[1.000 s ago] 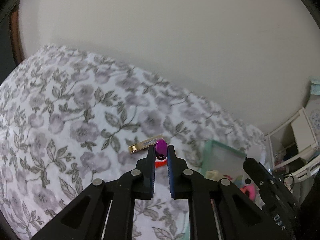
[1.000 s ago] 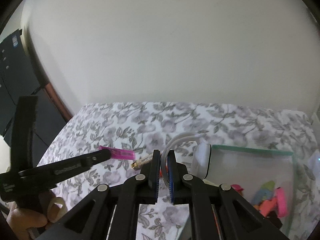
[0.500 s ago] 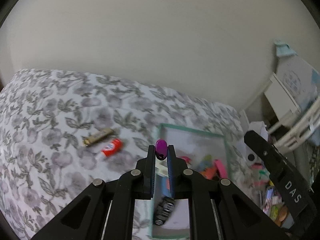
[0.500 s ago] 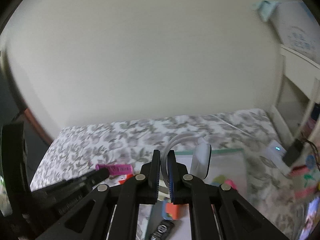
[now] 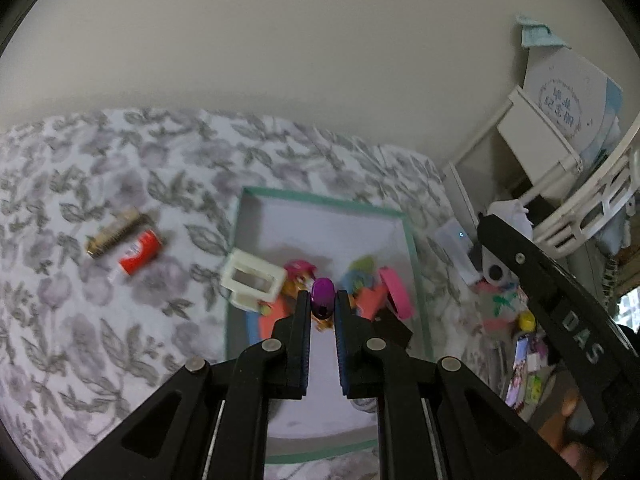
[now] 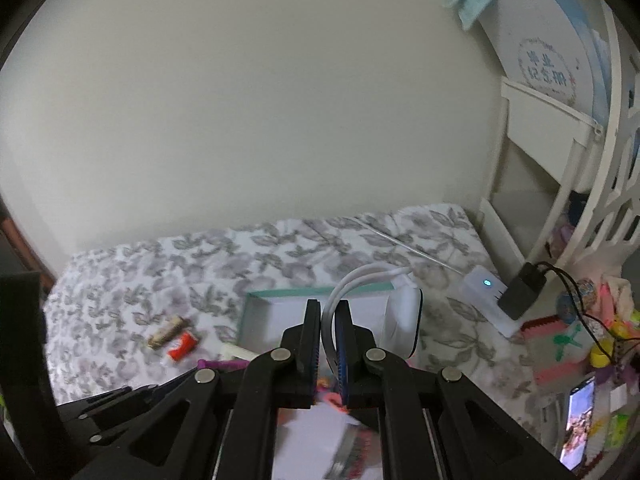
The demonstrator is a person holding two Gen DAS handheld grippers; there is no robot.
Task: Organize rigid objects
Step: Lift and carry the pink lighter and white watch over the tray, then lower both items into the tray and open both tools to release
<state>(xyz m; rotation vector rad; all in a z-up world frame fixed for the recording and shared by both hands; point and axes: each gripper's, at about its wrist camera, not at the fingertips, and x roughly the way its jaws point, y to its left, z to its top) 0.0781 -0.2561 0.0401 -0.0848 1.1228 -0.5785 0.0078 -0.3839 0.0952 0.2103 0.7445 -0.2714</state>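
On the floral bedspread (image 5: 100, 320), well to the left of the box, I see a gold bar-shaped item (image 5: 116, 232) touching a red-and-white tube (image 5: 138, 254); both remain outside, so I judge them still to be sorted. My left hand-held gripper (image 5: 322, 306) pinches a purple capsule-shaped object (image 5: 322, 298) end-on above the green-rimmed box (image 5: 320, 198), where a white frame-shaped piece (image 5: 254, 282) leans on the left rim and pink and orange pieces lie inside. I judge this hold suits a release into the box. My right hand-held gripper (image 6: 327, 320) is pressed onto a white cable (image 6: 360, 278), its white charger block (image 6: 402, 322) hanging over the box's far right corner, presumably for the same drop.
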